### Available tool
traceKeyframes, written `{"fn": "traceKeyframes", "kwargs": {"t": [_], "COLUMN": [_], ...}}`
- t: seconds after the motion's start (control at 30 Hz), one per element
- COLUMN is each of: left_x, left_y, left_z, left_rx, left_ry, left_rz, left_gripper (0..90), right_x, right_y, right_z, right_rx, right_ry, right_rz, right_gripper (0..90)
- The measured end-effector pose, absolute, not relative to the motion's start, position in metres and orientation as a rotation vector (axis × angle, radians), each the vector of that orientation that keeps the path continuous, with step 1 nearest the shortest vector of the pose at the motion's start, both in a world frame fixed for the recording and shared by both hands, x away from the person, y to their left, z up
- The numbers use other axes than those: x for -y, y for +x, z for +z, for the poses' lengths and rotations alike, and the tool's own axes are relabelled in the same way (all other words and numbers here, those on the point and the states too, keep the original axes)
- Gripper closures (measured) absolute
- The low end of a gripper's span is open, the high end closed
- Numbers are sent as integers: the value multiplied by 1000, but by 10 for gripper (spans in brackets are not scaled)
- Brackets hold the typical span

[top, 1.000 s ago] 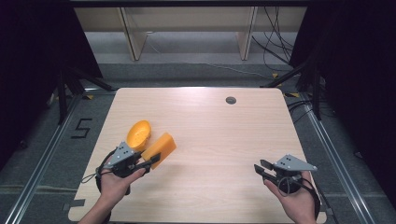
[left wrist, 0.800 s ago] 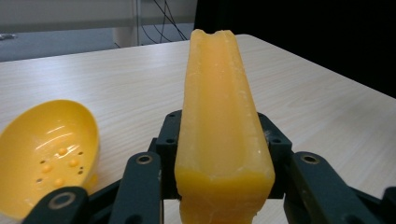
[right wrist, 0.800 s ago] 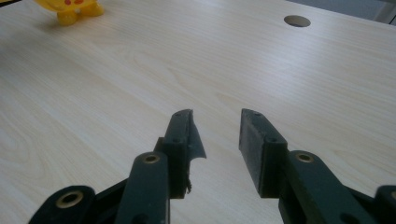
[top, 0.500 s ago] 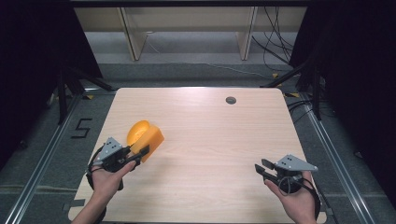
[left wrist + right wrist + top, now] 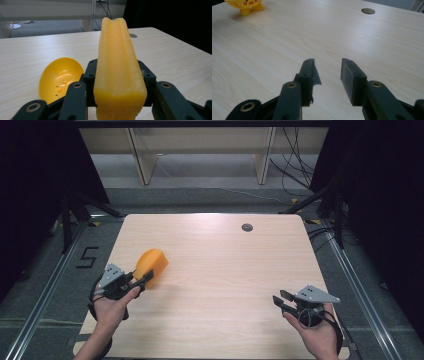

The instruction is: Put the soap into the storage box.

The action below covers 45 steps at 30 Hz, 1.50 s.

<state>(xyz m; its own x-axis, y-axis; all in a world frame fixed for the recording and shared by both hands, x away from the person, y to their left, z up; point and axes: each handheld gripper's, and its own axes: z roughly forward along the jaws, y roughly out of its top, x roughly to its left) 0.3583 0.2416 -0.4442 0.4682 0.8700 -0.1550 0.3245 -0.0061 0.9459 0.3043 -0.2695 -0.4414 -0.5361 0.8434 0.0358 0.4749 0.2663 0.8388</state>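
Note:
A long orange-yellow block [image 5: 117, 62] stands out between the jaws of my left gripper [image 5: 117, 72], which is shut on it. A round yellow half-shell [image 5: 60, 77] lies open side up on the table just left of the block. In the high view the block [image 5: 157, 269] and the shell [image 5: 144, 258] overlap at the table's left, in front of the left gripper [image 5: 141, 280]. My right gripper [image 5: 278, 298] rests near the front right; its jaws [image 5: 328, 67] have just been opening a little, with nothing between them. A yellow shape with orange spots [image 5: 245, 5] sits far off.
The light wooden table [image 5: 220, 270] has a round cable hole [image 5: 247, 227] near its far edge. Dark curtains hang at both sides. Shelf legs and cables lie on the floor beyond the table.
My left hand has moved left with the block, which now sits beside the yellow shell instead of to its right. The right hand has stayed put.

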Motion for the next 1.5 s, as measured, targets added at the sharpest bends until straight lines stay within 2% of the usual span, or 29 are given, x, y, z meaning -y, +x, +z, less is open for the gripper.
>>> {"fn": "traceKeyframes", "kwargs": {"t": [0.57, 1.13, 1.5], "left_x": [-254, -236, -229], "left_y": [377, 407, 411], "left_z": [-442, -468, -477], "left_rx": [-1205, -1337, -1373], "left_ry": [1501, 1487, 1483], "left_rz": [721, 891, 919], "left_gripper": [603, 603, 603], "right_x": [268, 268, 267], "right_y": [304, 307, 307], "right_z": [-443, -446, -447], "right_rx": [-2136, -2158, -2174], "right_ry": [1207, 1181, 1190], "right_rz": [1194, 1176, 1163], "right_gripper": [626, 620, 616]}}
